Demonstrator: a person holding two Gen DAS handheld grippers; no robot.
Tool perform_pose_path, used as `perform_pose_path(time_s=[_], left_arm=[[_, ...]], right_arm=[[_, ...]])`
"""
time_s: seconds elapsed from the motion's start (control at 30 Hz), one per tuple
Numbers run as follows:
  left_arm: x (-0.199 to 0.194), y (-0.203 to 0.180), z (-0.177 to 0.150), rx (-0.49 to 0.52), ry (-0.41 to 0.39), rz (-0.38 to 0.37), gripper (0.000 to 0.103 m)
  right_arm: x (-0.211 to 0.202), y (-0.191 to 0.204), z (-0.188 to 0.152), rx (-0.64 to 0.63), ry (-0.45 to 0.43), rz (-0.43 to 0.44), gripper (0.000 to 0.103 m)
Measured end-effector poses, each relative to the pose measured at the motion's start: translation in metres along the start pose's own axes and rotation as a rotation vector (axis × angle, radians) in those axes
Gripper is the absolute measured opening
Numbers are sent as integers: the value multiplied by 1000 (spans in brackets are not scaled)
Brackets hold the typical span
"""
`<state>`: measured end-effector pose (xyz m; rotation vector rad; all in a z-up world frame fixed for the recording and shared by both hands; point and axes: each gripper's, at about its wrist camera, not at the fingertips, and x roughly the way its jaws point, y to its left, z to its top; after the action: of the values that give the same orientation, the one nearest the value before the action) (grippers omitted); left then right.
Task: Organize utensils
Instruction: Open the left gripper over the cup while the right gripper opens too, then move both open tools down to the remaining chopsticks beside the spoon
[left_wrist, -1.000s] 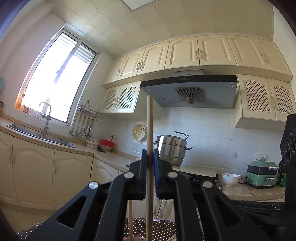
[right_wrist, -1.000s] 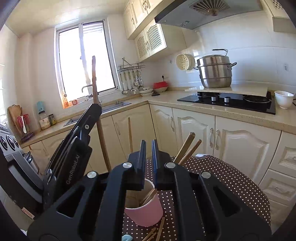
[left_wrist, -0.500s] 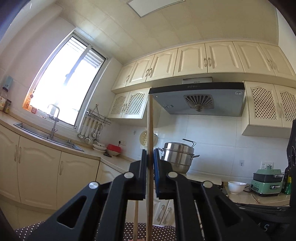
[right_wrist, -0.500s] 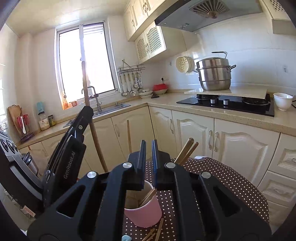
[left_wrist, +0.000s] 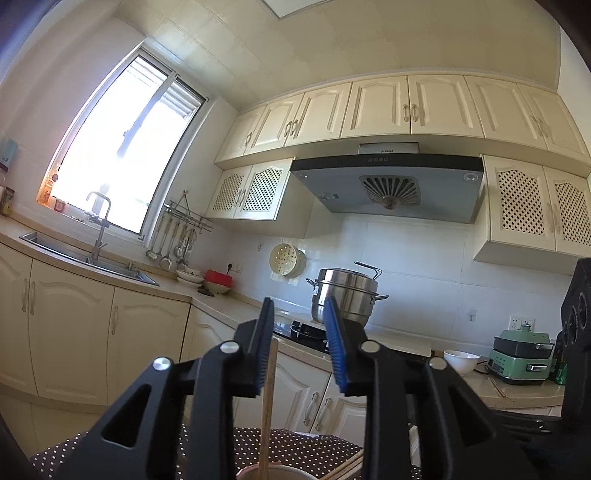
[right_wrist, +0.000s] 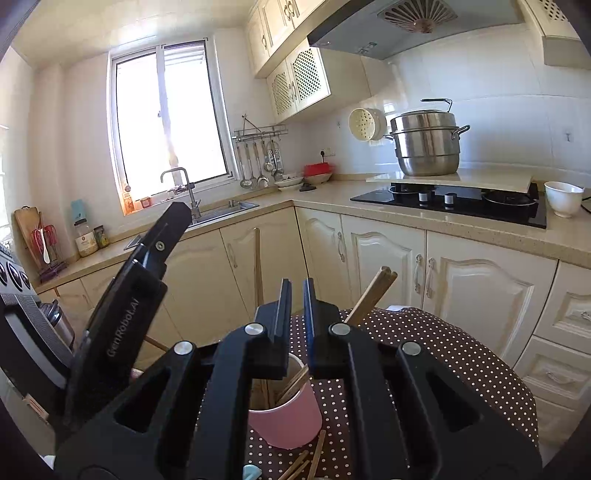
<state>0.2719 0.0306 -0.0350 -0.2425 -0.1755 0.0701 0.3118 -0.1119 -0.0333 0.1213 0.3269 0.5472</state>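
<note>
Chopsticks of pale wood are gathered upright in a pink paper cup, which stands on a brown tabletop dotted with white. Several sticks are already in the cup: two lean to the right, one stands straight, and one more has just been let go by the left tongs, whose jaws have been opening and now stand narrowly apart, with the stick between them but seemingly not pressed. A few sticks are still lying loose on the cloth in front of the cup, beside a small blue object that cannot be identified from this view. The task is judged to be more than half done, with those loose sticks left to be collected. The right tongs are closed and empty, held above and just before the cup. The tongs are of matte black plastic with ridged blue pads and silver rivets. The cup is smooth, round and slightly tapered; the sticks are slim and straight.
</note>
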Motion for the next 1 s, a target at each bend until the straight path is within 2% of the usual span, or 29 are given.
perform_pose_path(time_s=[0.3,0.4,0.47,0.6,0.7,0.73,1.0], left_arm=[[-21,-8,10,36,76,-37,43],[-37,-10,14,41,90,-49,46],[-48,-12,19,51,101,-53,47],[-73,-12,26,57,121,-57,54],[-90,-11,30,49,161,-57,55],[-95,-10,30,46,169,-54,55],[-133,-11,29,72,255,-49,59]], right_arm=[[-24,7,-1,2,0,-28,8],[-39,11,-3,0,-3,-40,16],[-51,15,-5,-1,-12,-50,26],[-76,25,-10,-7,-27,-65,29],[-94,32,-16,-11,-32,-84,36],[-99,34,-19,-8,-35,-89,42],[-130,45,-41,-11,-9,-126,44]])
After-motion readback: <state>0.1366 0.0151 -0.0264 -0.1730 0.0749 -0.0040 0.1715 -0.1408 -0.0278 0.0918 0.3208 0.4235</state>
